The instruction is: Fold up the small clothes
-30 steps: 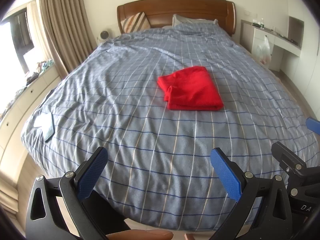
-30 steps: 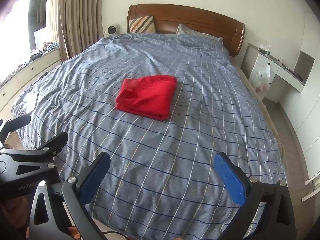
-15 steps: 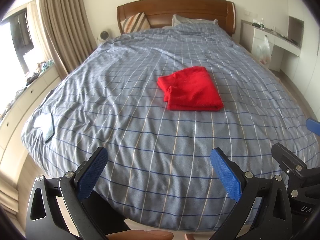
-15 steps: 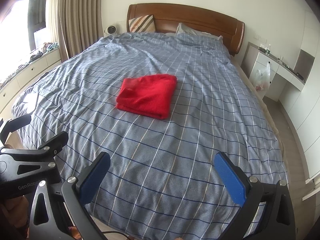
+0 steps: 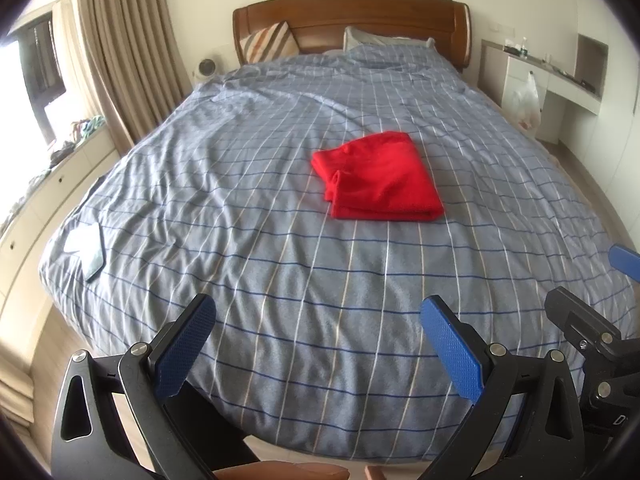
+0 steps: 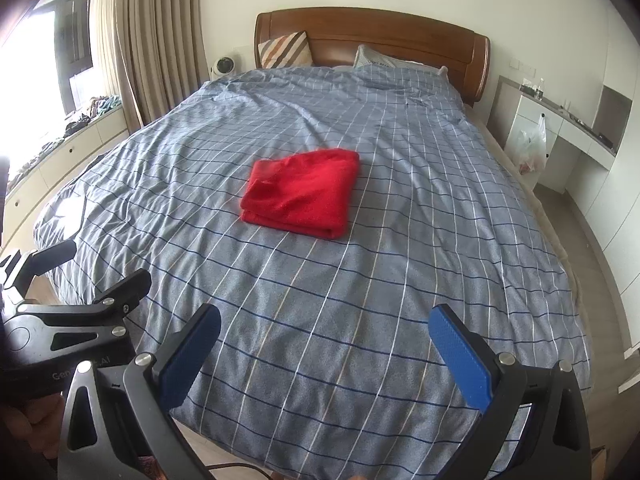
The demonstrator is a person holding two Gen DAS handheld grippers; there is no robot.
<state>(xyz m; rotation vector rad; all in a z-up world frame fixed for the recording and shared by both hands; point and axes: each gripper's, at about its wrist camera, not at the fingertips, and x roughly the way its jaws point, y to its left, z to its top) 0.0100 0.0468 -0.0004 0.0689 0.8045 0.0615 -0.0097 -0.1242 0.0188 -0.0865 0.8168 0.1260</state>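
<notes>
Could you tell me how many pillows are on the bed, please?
2, both against the headboard: a striped pillow on the left and a grey pillow right of it. The blanket may hide others.

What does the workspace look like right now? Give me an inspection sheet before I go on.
Surface: bed under a blue checked duvet, mildly wrinkled.
Job's things: red garment, already folded into a rectangle, lying mid-bed, touched by neither gripper.
Clutter: flat phone-like item near the bed's left edge; striped cushion and pillow at the headboard.
Grippers: left gripper open, empty; right gripper open, empty; both at the foot of the bed.
Cables: a dark cord under the right gripper.
Surroundings: curtains, window ledge with clothes, desk with plastic bag.
</notes>
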